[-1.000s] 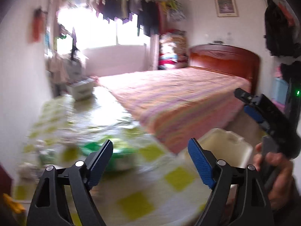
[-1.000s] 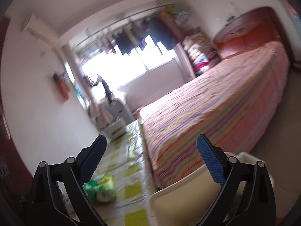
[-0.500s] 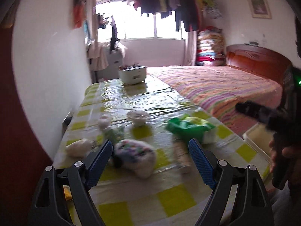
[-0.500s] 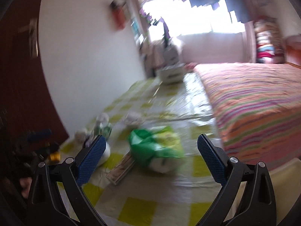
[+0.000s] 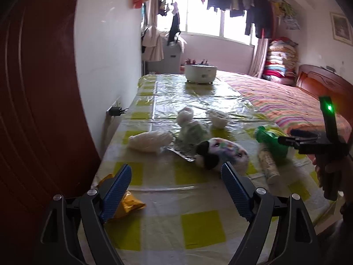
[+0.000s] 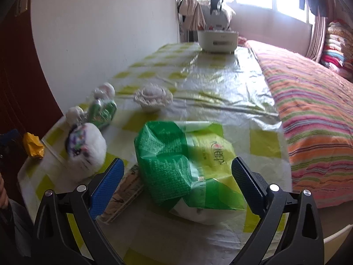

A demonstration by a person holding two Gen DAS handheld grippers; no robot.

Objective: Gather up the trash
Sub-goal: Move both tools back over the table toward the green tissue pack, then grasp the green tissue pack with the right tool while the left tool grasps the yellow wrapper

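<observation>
- Where the room narrows between a white wall and a bed (image 5: 293, 101) under a striped orange and pink cover, a long table (image 5: 198, 198) runs toward a bright window (image 5: 205, 19) hung with dark clothes.
- A white and yellow-green checked cloth under clear, wrinkled plastic covers the table.
- At its far end stands a white cooker pot (image 5: 200, 72); what it holds cannot be seen.
- A stack of folded quilts (image 5: 281, 59) sits by the red wooden headboard (image 5: 320, 84).
- Trash lies across the near half: a green and yellow plastic bag (image 6: 187, 165) with a white roll showing at its open end, a flat printed wrapper (image 6: 123, 196) touching its left side, a white crumpled paper cup (image 6: 153, 98), a white wad (image 5: 150, 141), a small green packet (image 6: 102, 111) and a yellow foil wrapper (image 5: 125, 203) at the near left edge.
- A white plush toy (image 5: 220, 154) with black patches lies among them.
- Left gripper (image 5: 176, 183) hovers above the cloth, jaws wide apart and empty.
- Right gripper (image 6: 177, 178) is spread wide too, its blue pads either side of the green bag and not touching it.
</observation>
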